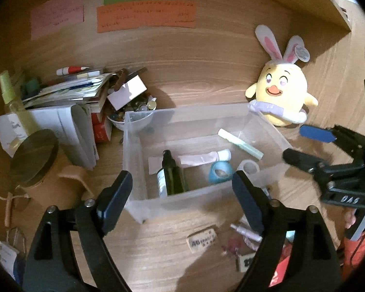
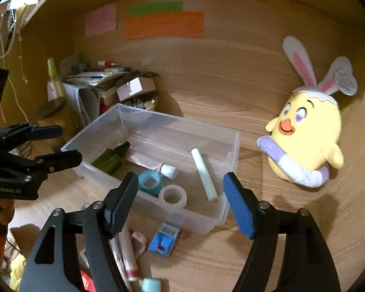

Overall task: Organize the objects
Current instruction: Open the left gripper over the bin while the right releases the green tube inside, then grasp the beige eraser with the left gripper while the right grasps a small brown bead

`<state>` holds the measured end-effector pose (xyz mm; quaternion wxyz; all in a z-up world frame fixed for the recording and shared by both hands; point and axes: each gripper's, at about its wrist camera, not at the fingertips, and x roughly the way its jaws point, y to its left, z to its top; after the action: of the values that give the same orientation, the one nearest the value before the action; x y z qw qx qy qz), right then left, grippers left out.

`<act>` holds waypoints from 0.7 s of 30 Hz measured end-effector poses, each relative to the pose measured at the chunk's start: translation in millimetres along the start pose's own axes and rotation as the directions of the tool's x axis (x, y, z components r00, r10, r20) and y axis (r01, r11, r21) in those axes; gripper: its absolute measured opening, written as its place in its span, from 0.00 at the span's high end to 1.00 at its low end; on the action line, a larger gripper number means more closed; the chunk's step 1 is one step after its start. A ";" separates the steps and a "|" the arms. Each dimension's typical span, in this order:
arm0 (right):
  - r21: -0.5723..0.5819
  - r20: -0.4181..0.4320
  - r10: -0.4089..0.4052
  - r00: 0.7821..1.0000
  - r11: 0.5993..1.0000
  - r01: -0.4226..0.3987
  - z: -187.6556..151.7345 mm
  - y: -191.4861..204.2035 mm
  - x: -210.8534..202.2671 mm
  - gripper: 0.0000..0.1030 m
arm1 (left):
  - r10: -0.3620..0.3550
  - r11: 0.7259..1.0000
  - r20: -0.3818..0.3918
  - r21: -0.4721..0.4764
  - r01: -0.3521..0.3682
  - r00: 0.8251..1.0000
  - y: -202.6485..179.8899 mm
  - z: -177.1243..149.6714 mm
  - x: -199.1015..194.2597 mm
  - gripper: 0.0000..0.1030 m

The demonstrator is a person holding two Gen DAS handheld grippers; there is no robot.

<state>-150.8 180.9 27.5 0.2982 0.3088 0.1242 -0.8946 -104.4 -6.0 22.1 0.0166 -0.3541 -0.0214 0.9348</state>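
- The left gripper has its fingers spread wide with nothing between them, hanging over the near wall of the clear bin.
- The right gripper is likewise spread and empty, poised above the bin's near corner.
- The bin is a see-through plastic box standing on the wooden desk, its walls pale and cloudy.
- Inside lie a dark green bottle with a black cap, a pinkish tube with a white cap, a pale green stick, a blue tape roll and a clear tape roll, the two rolls close together.
- On the desk in front of the bin lie a small blue packet and a pale wrapped tube, partly hidden under the right gripper's finger.
- A yellow chick toy with rabbit ears leans against the back panel, to the right of the bin.
- Papers and boxes are heaped at the left; their details blur together.
- The writing on the coloured notes above is too smeared to read.
- The small tags and bits near the bottom edge of the left view are hard to identify.
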 end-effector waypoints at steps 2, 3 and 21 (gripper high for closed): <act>0.005 0.006 -0.002 1.000 1.000 0.002 -4.4 -2.0 -6.9 0.32 | 0.004 1.000 -0.003 0.010 -0.004 1.000 -1.3 -5.5 -4.1 0.18; 0.009 0.008 -0.004 1.000 1.000 0.004 -7.2 -3.2 -10.0 0.32 | 0.004 1.000 -0.008 0.016 -0.004 1.000 -2.2 -9.0 -5.5 0.18; 0.143 -0.153 -0.027 0.988 0.988 0.049 -75.0 -32.6 29.1 0.44 | -0.043 0.999 -0.212 -0.017 0.040 0.976 -2.4 -69.4 31.6 0.18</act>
<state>-153.2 223.9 -47.9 0.2475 0.3943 0.0861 -0.8808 -82.0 -0.1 -50.7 0.0361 -0.4515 -0.0330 0.8909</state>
